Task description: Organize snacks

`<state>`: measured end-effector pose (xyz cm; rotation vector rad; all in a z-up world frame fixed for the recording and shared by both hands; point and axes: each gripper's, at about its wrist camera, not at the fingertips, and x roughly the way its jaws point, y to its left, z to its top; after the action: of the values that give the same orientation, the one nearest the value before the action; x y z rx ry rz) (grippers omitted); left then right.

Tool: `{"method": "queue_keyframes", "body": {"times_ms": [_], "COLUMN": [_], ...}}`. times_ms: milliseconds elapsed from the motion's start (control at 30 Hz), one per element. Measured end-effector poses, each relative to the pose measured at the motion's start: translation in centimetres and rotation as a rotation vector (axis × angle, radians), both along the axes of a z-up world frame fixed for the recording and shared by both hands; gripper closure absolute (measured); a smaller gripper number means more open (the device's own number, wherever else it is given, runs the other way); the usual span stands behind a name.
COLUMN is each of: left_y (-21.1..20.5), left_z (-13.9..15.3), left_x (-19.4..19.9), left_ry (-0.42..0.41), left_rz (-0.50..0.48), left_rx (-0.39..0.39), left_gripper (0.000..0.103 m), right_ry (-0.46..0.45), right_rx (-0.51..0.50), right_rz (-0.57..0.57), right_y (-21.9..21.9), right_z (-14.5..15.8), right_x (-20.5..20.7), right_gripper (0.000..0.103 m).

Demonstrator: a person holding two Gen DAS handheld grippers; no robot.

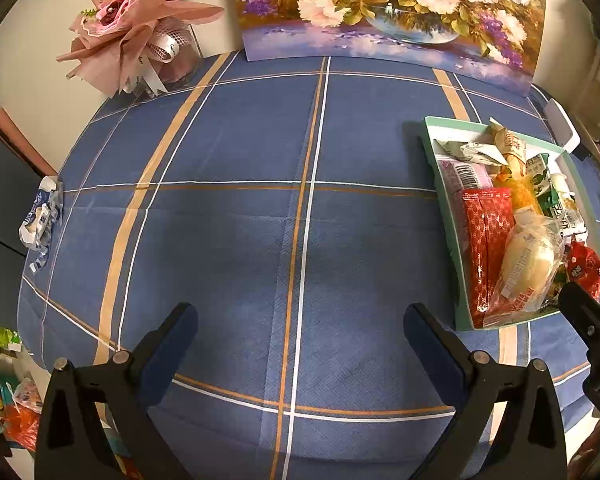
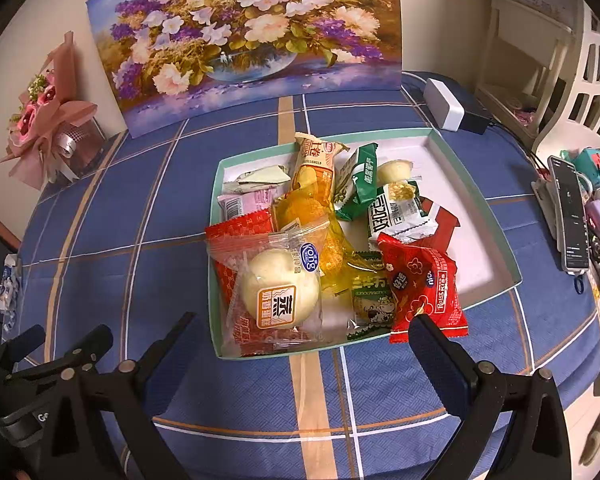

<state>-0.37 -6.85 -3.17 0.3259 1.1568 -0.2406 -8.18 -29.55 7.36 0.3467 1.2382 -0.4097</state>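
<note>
A shallow green-rimmed white tray (image 2: 476,200) sits on the blue checked tablecloth and holds several wrapped snacks. Nearest me are a clear-wrapped white bun (image 2: 280,292), a red packet (image 2: 424,292) and a small green packet (image 2: 370,304). The tray shows in the left wrist view (image 1: 432,148) at the right, with the bun (image 1: 528,256) near its front. My right gripper (image 2: 304,336) is open and empty, just in front of the tray's near rim. My left gripper (image 1: 300,320) is open and empty over bare cloth, left of the tray.
A flower painting (image 2: 244,36) leans against the wall behind the table. A pink bouquet (image 1: 136,28) stands at the back left. A crumpled blue-white wrapper (image 1: 40,216) lies at the left edge. A white box (image 2: 444,104) and a phone (image 2: 570,216) are at the right.
</note>
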Motion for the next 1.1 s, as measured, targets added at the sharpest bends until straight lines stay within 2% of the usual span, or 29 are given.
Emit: {"method": "queue_keyframes", "body": {"times_ms": [1100], "left_y": [-0.25], "left_z": [-0.16], "left_x": [0.24], "left_ry": [0.006], "left_rz": [-0.016], "left_rx": [0.006], "left_gripper": [0.001], "right_ry": [0.014], "right_rx": [0.007], "right_rz": [0.016], "right_y": [-0.32], "right_z": [-0.71], "right_x": [0.09], "right_gripper": [0.0]}}
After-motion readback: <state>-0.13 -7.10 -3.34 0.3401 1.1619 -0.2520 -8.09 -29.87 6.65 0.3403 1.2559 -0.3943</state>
